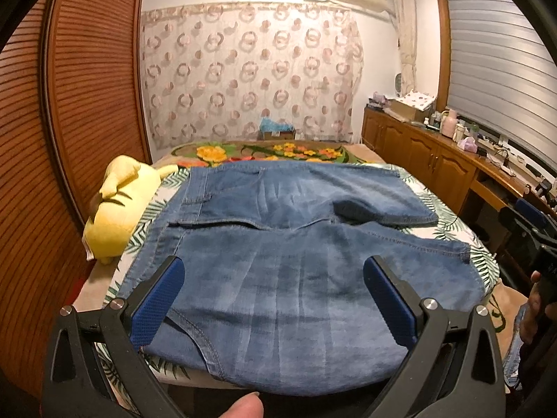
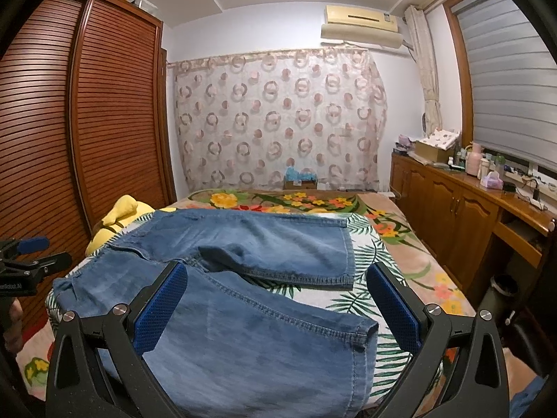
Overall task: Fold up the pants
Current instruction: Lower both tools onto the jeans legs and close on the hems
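Left wrist view: faded blue denim pants (image 1: 296, 244) lie spread flat on a bed covered by a leaf-and-flower printed sheet (image 1: 452, 223), waistband to the left, both legs running rightward, the far leg angled away from the near one. The left gripper (image 1: 273, 278), jaws wide apart with blue textured pads (image 1: 156, 299), hovers over the near seat area, holding nothing. A yellow plush toy (image 1: 115, 209) rests at the bed's left edge, just beside the waistband. Right wrist view: the right gripper (image 2: 276, 291), likewise wide and empty, hangs above the near leg's hem. A louvred wooden wardrobe (image 2: 104, 111) stands left; a wooden cabinet (image 2: 452, 209) runs along the right.
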Demonstrator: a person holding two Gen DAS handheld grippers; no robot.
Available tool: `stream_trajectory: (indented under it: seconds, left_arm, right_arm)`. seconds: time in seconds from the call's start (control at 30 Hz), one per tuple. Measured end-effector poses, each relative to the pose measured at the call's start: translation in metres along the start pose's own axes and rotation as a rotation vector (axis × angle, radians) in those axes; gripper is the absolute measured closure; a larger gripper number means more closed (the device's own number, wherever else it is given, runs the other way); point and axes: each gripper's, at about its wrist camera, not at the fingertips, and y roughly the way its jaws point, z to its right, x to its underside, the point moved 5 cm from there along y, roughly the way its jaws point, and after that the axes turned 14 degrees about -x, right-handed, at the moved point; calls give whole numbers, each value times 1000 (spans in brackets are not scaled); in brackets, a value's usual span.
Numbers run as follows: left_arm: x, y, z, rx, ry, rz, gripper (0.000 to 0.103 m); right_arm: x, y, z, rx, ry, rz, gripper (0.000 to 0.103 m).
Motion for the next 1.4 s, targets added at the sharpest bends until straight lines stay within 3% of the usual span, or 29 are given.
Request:
stream_trajectory:
  seconds: [0.33, 0.77, 1.07, 1.4]
  left_arm:
    - [17, 26, -4, -9, 25, -74, 0]
    - [48, 69, -23, -36, 43, -227, 0]
    - [58, 85, -53, -51, 20, -240, 0]
    - [61, 89, -107, -87, -45, -240, 4]
  right_arm:
    - [-3, 13, 4, 11, -42, -58, 0]
    - [4, 37, 5, -10, -50, -218, 0]
    - [-5, 37, 16, -1, -41, -274, 0]
    - [-5, 12, 27, 39, -27, -267, 0]
